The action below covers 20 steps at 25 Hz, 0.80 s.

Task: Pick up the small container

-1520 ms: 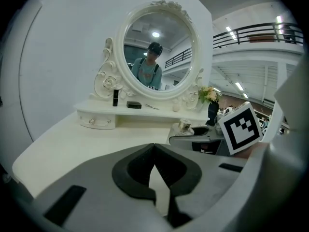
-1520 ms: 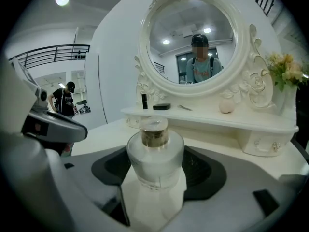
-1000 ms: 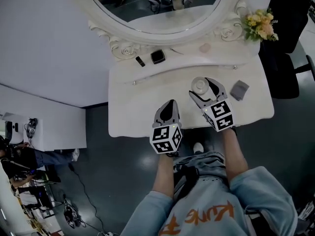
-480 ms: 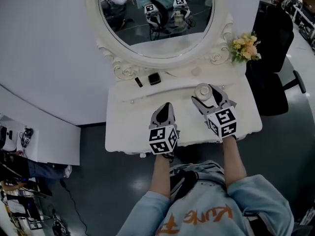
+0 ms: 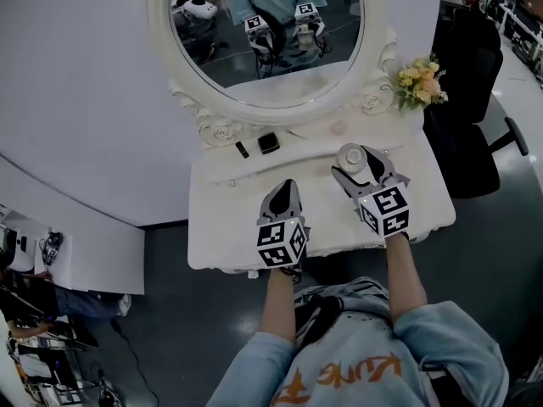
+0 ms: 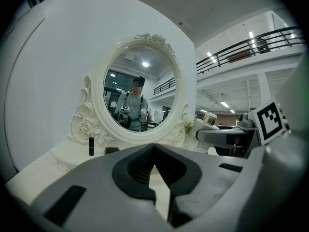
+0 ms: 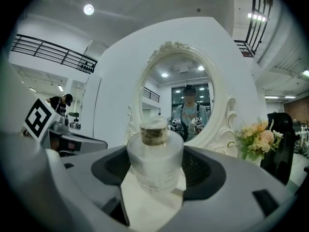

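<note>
Frosted translucent small container (image 7: 154, 161), round body, pale cap, pinched by right tool (image 5: 355, 161), left tool (image 6: 154, 148) pressed together

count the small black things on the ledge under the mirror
2. A slim black tube stands toward the left of the white ledge, and a square black case sits just right of it. None looks hidden.

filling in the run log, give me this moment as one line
right gripper: shut on small container | left gripper: shut, empty, over dressing table | container lifted: cannot tell
</note>
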Tool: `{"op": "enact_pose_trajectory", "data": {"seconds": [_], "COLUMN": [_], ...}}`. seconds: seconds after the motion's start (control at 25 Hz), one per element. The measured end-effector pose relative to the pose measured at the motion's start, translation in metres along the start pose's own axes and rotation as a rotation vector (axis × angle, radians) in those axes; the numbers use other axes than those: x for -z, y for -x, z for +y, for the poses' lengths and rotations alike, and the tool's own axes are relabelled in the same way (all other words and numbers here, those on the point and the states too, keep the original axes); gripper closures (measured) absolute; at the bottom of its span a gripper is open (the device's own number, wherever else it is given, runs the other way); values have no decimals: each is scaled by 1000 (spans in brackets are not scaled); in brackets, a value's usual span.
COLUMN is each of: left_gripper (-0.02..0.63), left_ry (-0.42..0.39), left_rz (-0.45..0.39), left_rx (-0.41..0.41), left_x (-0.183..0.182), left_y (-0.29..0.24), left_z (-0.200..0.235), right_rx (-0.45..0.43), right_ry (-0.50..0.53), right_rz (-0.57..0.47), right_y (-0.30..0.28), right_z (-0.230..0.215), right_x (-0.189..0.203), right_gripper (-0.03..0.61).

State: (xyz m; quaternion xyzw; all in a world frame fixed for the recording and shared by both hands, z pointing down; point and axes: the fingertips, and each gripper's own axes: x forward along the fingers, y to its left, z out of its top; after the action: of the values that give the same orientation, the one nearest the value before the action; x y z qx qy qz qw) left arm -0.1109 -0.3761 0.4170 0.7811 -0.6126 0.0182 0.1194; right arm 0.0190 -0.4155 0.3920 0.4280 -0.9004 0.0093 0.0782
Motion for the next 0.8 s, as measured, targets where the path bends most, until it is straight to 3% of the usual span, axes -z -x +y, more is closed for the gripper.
{"op": "enact_pose_trajectory", "data": {"seconds": [0.8], "left_gripper": [592], "left_ry": [18], "left_rz": [1], "left_rx": [-7], "left_x": [2], "left_y": [3], "left_z": [9], "right_rx": [-10], "right_ry": [21], "right_rz": [6], "right_y": [-5], "right_z": [7], "right_x": [0], "right_gripper": [250]}}
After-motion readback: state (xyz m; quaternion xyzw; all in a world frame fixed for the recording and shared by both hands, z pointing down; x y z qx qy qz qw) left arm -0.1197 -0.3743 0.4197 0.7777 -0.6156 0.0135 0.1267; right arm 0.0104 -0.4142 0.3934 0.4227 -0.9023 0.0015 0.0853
